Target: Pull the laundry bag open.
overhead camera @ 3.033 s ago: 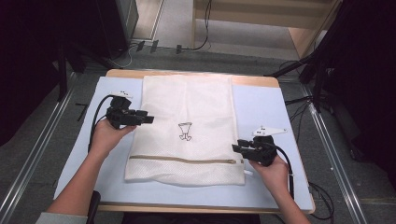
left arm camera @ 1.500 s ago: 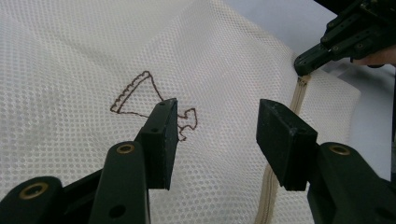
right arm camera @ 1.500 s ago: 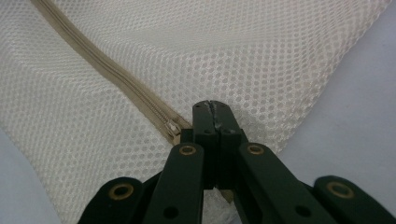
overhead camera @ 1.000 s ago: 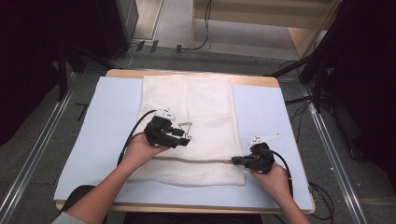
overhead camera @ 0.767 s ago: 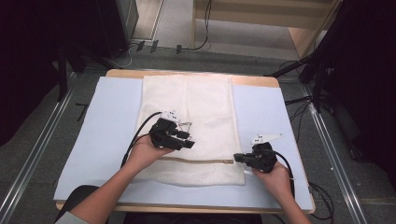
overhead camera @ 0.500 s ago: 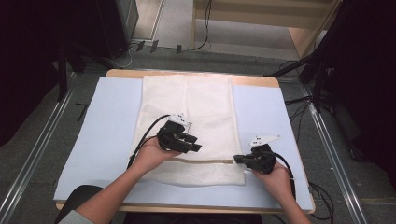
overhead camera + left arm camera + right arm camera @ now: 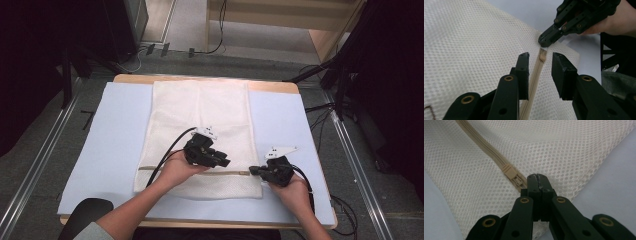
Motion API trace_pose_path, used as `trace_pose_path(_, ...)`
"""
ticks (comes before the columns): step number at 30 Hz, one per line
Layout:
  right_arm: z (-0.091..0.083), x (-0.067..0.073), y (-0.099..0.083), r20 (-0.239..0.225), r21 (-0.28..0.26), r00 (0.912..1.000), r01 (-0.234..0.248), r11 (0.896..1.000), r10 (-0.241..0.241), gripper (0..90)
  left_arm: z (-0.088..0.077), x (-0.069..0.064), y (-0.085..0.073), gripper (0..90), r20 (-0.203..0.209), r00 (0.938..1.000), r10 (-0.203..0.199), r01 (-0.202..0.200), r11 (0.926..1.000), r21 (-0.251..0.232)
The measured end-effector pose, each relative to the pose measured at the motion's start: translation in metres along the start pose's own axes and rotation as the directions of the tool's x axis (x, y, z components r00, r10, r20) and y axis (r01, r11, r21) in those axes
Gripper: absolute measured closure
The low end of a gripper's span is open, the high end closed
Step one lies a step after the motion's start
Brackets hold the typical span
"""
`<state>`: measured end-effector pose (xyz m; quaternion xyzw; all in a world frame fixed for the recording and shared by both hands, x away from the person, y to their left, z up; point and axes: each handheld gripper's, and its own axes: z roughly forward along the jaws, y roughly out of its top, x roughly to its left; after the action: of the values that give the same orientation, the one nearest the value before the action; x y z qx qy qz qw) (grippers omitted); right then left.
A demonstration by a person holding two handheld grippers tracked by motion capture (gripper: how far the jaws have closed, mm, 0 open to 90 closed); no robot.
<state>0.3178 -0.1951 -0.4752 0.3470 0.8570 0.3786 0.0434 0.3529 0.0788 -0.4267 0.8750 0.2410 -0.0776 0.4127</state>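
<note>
on the table's blue mat [image 7: 110,150] lay the white mesh bag [image 7: 200,120], its beige zipper [image 7: 534,80] across the near end. left gripper [image 7: 540,75] sat low over the zipper, jaws apart and just been closing, straddling the tape, not pressing; slider [image 7: 543,56] just ahead. right gripper [image 7: 537,178] was clenched on the bag's corner by the zipper end, forearm in from the bottom edge.
</note>
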Motion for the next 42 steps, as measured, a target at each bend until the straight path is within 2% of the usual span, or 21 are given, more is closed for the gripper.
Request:
trace_pose_path(5, 0.000, 0.000, 0.000, -0.002, -0.004, 0.9999, -0.010, 1.000, 0.010, 90.0, 0.015, -0.004, -0.001, 72.7, 0.020, 0.9998, -0.007, 0.006, 0.9993, 0.037)
trace_pose_path(9, 0.000, 0.000, 0.000, -0.002, -0.004, 1.0000, -0.008, 1.000, 0.008, 90.0, 0.024, -0.008, 0.000, 77.5, 0.012, 0.9999, 0.009, -0.010, 0.9989, 0.045)
trace_pose_path(11, 0.000, 0.000, 0.000, -0.001, -0.003, 1.0000, -0.007, 1.000, 0.007, 90.0, 0.029, -0.010, 0.000, 79.7, 0.008, 0.9999, 0.012, -0.012, 0.9978, 0.065)
trace_pose_path(13, 0.000, 0.001, 0.000, 0.001, -0.003, 1.0000, -0.001, 1.000, 0.001, 90.0, 0.036, -0.010, 0.000, 80.3, 0.008, 0.9999, -0.009, 0.008, 0.9964, 0.084)
trace_pose_path(18, 0.000, 0.001, 0.000, 0.008, -0.001, 0.9999, 0.011, 1.000, -0.011, 90.0, 0.047, -0.010, -0.001, 80.0, 0.016, 0.9987, -0.048, 0.047, 0.9947, 0.091)
trace_pose_path(19, 0.000, 0.002, 0.000, 0.009, -0.001, 0.9999, 0.011, 1.000, -0.011, 90.0, 0.049, -0.010, -0.001, 79.9, 0.013, 0.9992, -0.038, 0.036, 0.9944, 0.099)
trace_pose_path(24, 0.000, 0.002, 0.000, 0.010, 0.001, 0.9997, 0.022, 1.000, -0.022, 90.0, 0.059, -0.010, -0.001, 79.9, 0.005, 0.9986, -0.052, 0.051, 0.9939, 0.098)
trace_pose_path(27, 0.000, 0.003, 0.000, 0.016, 0.002, 0.9994, 0.030, 1.000, -0.030, 90.0, 0.065, -0.011, 0.001, 79.9, -0.011, 0.9980, -0.062, 0.062, 0.9910, 0.119)
trace_pose_path(30, 0.000, 0.003, 0.000, 0.014, 0.002, 0.9994, 0.030, 1.000, -0.030, 90.0, 0.071, -0.013, 0.003, 80.2, -0.010, 0.9972, -0.075, 0.075, 0.9910, 0.111)
trace_pose_path(32, 0.000, 0.003, 0.000, 0.016, 0.002, 0.9994, 0.030, 1.000, -0.030, 90.0, 0.074, -0.014, 0.004, 80.5, -0.010, 0.9977, -0.067, 0.068, 0.9906, 0.119)
trace_pose_path(35, 0.000, 0.003, 0.000, 0.021, 0.001, 0.9992, 0.035, 0.999, -0.035, 90.0, 0.075, -0.015, 0.005, 86.9, -0.032, 0.9977, -0.059, 0.063, 0.9904, 0.123)
trace_pose_path(38, 0.000, 0.004, 0.000, 0.021, 0.000, 0.9991, 0.036, 0.999, -0.036, 90.0, 0.075, -0.014, 0.006, 88.0, -0.025, 0.9958, -0.088, 0.091, 0.9876, 0.128)
trace_pose_path(39, 0.000, 0.004, 0.000, 0.021, -0.001, 0.9991, 0.038, 0.999, -0.038, 90.0, 0.075, -0.013, 0.006, 88.2, -0.019, 0.9960, -0.087, 0.089, 0.9872, 0.133)
trace_pose_path(42, 0.000, 0.005, -0.001, 0.028, -0.011, 0.9971, 0.071, 0.997, -0.071, 90.0, 0.075, -0.009, 0.006, 88.5, 0.003, 0.9924, -0.123, 0.121, 0.9844, 0.127)
